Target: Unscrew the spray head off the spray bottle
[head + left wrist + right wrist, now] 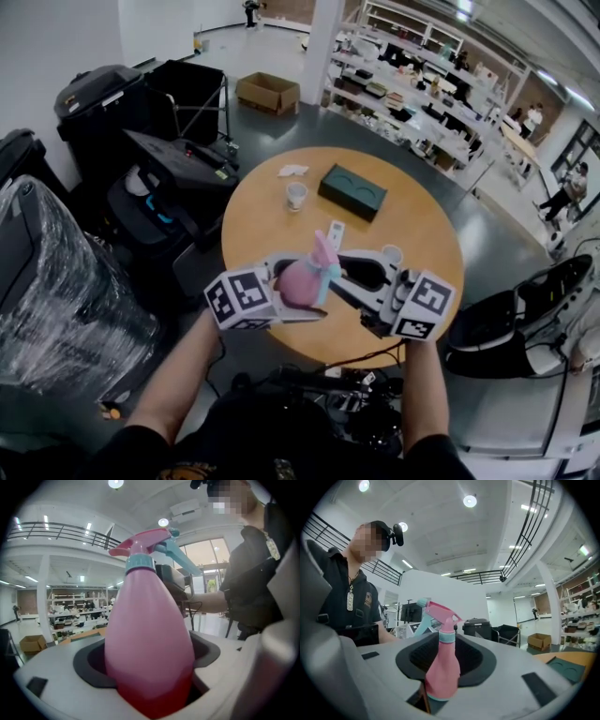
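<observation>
I am holding a pink spray bottle over the near edge of a round wooden table. My left gripper is shut on its body, which fills the dark jaw recess in the left gripper view. The pink spray head with its teal collar and trigger points up and away from me, and nothing grips it. My right gripper faces the bottle from the right with its tips beside the trigger. Its jaws stand apart. In the right gripper view the bottle and spray head stand free of the pads.
On the table lie a white cup, a dark green box, a small white cup and crumpled paper. Black cases and a wrapped bundle stand to the left, a chair to the right.
</observation>
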`<state>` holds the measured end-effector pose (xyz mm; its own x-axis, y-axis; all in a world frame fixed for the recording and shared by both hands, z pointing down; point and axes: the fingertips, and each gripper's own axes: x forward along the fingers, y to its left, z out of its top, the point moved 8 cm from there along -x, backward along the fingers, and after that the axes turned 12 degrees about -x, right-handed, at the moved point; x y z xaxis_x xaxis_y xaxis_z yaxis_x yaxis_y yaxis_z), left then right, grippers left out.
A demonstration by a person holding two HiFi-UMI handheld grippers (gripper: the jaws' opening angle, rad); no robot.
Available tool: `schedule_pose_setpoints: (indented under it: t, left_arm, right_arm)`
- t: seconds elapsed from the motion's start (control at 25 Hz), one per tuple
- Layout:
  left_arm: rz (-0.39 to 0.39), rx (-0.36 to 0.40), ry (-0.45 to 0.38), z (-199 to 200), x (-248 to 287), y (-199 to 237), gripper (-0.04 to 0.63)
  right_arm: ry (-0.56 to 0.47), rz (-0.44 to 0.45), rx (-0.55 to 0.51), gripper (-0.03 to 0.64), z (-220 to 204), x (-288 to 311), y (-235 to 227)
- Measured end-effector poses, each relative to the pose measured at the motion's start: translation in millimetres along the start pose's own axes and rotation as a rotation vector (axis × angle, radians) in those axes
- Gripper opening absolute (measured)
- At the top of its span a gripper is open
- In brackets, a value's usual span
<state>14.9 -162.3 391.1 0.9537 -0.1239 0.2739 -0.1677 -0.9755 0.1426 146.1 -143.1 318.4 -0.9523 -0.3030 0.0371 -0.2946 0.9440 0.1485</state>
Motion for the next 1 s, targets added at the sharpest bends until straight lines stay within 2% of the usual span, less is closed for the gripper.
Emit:
schedule_pose_setpoints:
  t: [0.28, 0.36, 0.44, 0.56, 0.72, 1.0]
  left_arm:
    - [0.339, -0.07, -0.008, -6.8, -8.9, 37.0, 0.436]
    - [0.408, -0.089, -0.007, -8.1, -9.5, 43.2, 0.436]
    - [0.454, -0.103, -0.011, -8.9, -8.8, 48.0, 0.436]
    - [0.488, -0.114, -0.02, -7.8, -5.2, 49.3, 0.437]
    - [0.482, -0.096, -0.024, -6.1, 1.1, 44.0, 0.436]
    - [0.487, -0.085, -0.04, -5.2, -0.1, 38.9, 0.436]
  right_arm:
    - [0.07, -0.235, -0.022, 0.128, 3.0, -15.7, -7.0]
    - [0.05, -0.261, -0.025, 0.071, 13.2, -14.5, 0.9]
    - [0.033, -0.253, -0.022, 0.061, 23.3, -5.4, 10.0]
    - [0.065, -0.234, -0.011, 0.061, 29.7, 15.7, 18.2]
    - [0.117, -0.222, 0.02, 0.059, 25.1, 35.5, 19.5]
    - [0.194, -0.294, 0.006, 0.057, 21.1, 40.2, 15.5]
